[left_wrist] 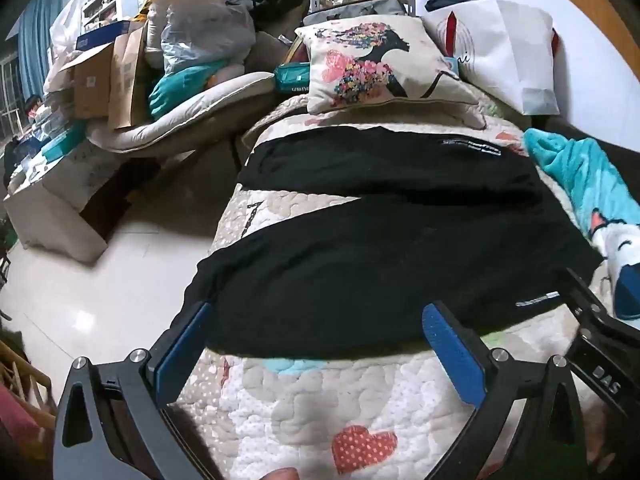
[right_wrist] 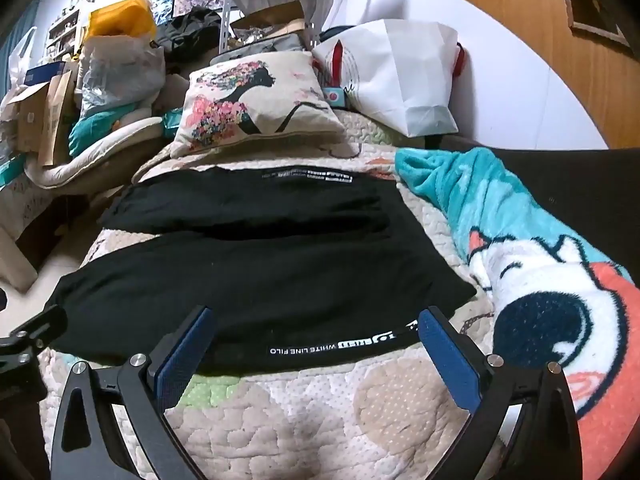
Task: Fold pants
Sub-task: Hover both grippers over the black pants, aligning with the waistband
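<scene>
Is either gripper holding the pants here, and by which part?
Nothing is held. The left gripper and right gripper are both open above the near edge of the black pants.

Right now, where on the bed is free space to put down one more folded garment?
The quilted patchwork bedspread is bare along the near edge, between the open grippers and the nearer black pants. A thin strip shows between both black garments at the left. Elsewhere is crowded: flower-print cushion, white paper bag, turquoise fleece blanket.
</scene>
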The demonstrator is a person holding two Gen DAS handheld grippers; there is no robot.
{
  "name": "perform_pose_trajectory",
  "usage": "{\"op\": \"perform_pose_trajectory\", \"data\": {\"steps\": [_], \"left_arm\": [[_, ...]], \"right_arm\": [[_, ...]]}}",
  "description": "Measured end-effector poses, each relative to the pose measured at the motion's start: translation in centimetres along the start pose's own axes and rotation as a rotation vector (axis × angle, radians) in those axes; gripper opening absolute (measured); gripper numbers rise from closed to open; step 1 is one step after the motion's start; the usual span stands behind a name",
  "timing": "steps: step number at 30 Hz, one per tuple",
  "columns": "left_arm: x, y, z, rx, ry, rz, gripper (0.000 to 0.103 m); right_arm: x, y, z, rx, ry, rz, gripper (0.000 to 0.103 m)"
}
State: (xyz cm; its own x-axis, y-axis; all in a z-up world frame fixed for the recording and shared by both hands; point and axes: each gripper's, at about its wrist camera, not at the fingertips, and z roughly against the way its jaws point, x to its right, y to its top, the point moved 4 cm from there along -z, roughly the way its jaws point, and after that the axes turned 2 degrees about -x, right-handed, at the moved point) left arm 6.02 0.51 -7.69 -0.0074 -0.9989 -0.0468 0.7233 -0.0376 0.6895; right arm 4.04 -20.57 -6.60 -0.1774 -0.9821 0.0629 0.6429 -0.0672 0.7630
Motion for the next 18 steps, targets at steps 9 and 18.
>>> {"op": "perform_pose_trajectory", "data": {"steps": [9, 18], "left_arm": [[1.0, 1.5, -5.4, -0.062, 0.029, -0.042, 0.103], [0.0, -0.2, -10.3, -0.183, 0.001, 0.003, 0.103]], "right_arm": [[-0.3, -0.6, -1.1, -0.037, -0.004, 0.004, 0.103], [-0.7, -1.2, -2.6, -0.09, 0.0, 0.0, 0.103]]}}
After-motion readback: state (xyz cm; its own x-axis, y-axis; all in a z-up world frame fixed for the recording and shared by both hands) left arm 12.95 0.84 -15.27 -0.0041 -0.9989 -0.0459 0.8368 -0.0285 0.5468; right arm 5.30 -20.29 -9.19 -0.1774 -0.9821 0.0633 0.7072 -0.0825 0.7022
